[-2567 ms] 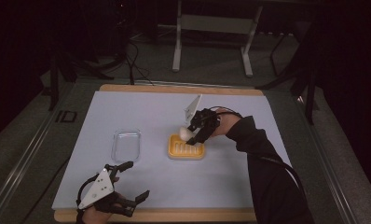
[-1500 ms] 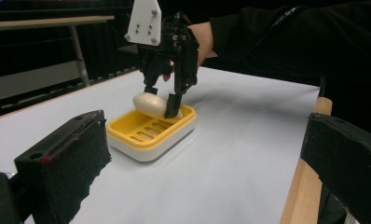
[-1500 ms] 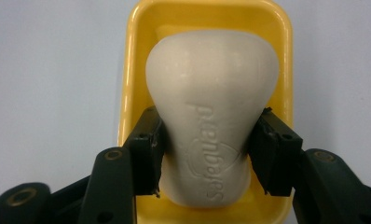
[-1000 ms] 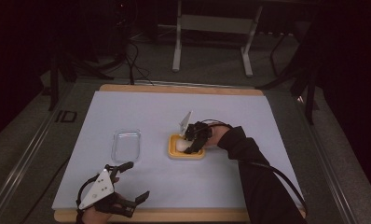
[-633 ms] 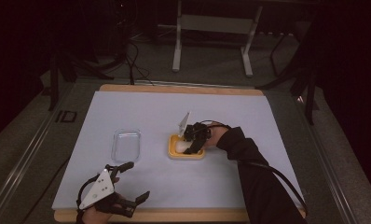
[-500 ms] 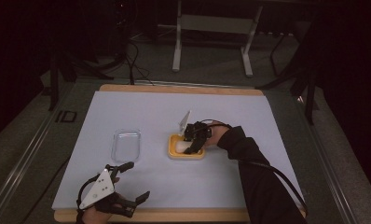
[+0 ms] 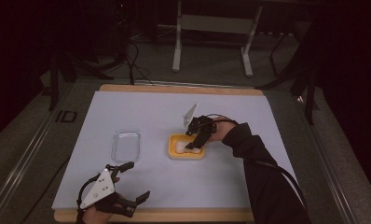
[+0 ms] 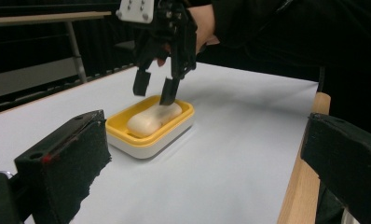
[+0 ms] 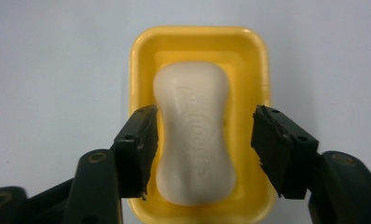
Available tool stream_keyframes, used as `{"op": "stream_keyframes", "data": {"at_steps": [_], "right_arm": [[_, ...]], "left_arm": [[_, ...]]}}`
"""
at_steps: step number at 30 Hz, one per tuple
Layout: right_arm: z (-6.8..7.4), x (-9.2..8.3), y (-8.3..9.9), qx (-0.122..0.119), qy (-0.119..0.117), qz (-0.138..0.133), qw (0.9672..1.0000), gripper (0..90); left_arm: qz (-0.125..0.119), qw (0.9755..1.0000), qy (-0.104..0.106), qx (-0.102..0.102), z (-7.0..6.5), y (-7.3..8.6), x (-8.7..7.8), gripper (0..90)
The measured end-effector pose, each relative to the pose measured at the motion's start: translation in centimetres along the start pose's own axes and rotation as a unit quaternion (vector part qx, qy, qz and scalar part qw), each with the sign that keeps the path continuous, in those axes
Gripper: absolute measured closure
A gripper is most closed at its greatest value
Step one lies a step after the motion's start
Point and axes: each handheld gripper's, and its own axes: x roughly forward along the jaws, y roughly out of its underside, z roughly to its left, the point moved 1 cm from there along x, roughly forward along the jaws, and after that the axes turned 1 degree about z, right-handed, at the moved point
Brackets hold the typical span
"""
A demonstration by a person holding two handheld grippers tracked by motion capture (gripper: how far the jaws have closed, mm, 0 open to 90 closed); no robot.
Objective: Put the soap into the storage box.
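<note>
Now the soap bar [image 9: 195,135] lies in the yellow soap dish [image 9: 141,70], right tongs [image 9: 207,149] just released above it, left tongs [image 7: 127,182] idle and unclenched.

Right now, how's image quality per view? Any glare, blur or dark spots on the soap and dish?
High view: dim, room black beyond the table, soap a small pale blob in the yellow dish. Left claw view: its own near pads soft, dish and right claw fairly sharp. Right claw view: even light, no glare, the soap's embossing visible but too soft to read.
</note>
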Motion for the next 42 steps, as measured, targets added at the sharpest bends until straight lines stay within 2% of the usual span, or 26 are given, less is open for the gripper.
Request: {"op": "stream_keyframes", "data": {"at_steps": [2,3,4,8,12,14,16,19,21,23,25,27,28,34,35,42], "right_arm": [[0.0,-0.5,0.0,0.007,0.014,-0.007,0.9999,34.2],[0.0,-0.7,0.1,0.018,0.019,-0.008,0.9996,25.8],[0.0,-0.9,0.1,0.028,0.025,-0.006,0.9993,21.3],[-0.2,-1.6,0.6,0.067,0.044,0.001,0.9968,13.8],[0.0,-2.5,1.2,0.087,0.064,-0.007,0.9941,12.8],[0.3,-3.0,1.3,0.101,0.084,-0.007,0.9912,12.9],[0.7,-3.6,1.5,0.120,0.087,-0.023,0.9887,12.9],[1.1,-4.2,2.1,0.149,0.107,-0.041,0.9821,12.9],[1.4,-4.6,2.7,0.166,0.144,-0.057,0.9739,12.9],[1.5,-4.8,3.3,0.182,0.161,-0.064,0.9679,13.0],[1.8,-5.0,3.9,0.196,0.161,-0.071,0.9646,13.3],[2.2,-5.1,4.4,0.208,0.174,-0.073,0.9596,13.6],[2.5,-5.2,4.6,0.212,0.171,-0.078,0.9591,13.6],[4.1,-5.4,5.6,0.248,0.178,-0.100,0.9471,13.8],[4.4,-5.4,5.8,0.250,0.177,-0.106,0.9460,13.8],[6.4,-5.1,7.1,0.271,0.204,-0.121,0.9328,13.8]], "left_arm": [[0.002,1.0000,-0.001,0.001,0.0,0.0,0.0,1.1],[0.002,1.0000,-0.001,0.001,0.0,0.0,0.1,1.1],[0.003,1.0000,-0.001,0.000,0.0,0.0,0.1,1.1],[0.002,1.0000,-0.003,0.001,0.0,0.0,0.0,1.1],[0.005,1.0000,-0.001,0.001,0.0,0.1,0.1,1.1],[0.007,1.0000,0.001,0.000,0.0,0.1,0.2,1.1],[0.007,1.0000,0.001,0.000,-0.1,0.1,0.2,1.1],[0.007,1.0000,0.000,0.000,0.0,0.1,0.2,1.1],[0.007,1.0000,0.000,0.000,0.0,0.1,0.2,1.1],[0.008,1.0000,0.000,0.000,0.0,0.1,0.2,1.1],[0.008,1.0000,0.000,-0.001,0.0,0.1,0.2,1.1],[0.007,1.0000,0.000,-0.002,0.0,0.1,0.2,1.1],[0.006,1.0000,0.000,-0.002,0.0,0.1,0.2,1.1],[0.006,1.0000,0.000,-0.001,-0.1,0.1,0.2,1.1],[0.006,1.0000,0.000,-0.001,-0.1,0.1,0.2,1.1],[0.006,1.0000,0.001,-0.002,-0.1,0.1,0.2,1.1]]}}
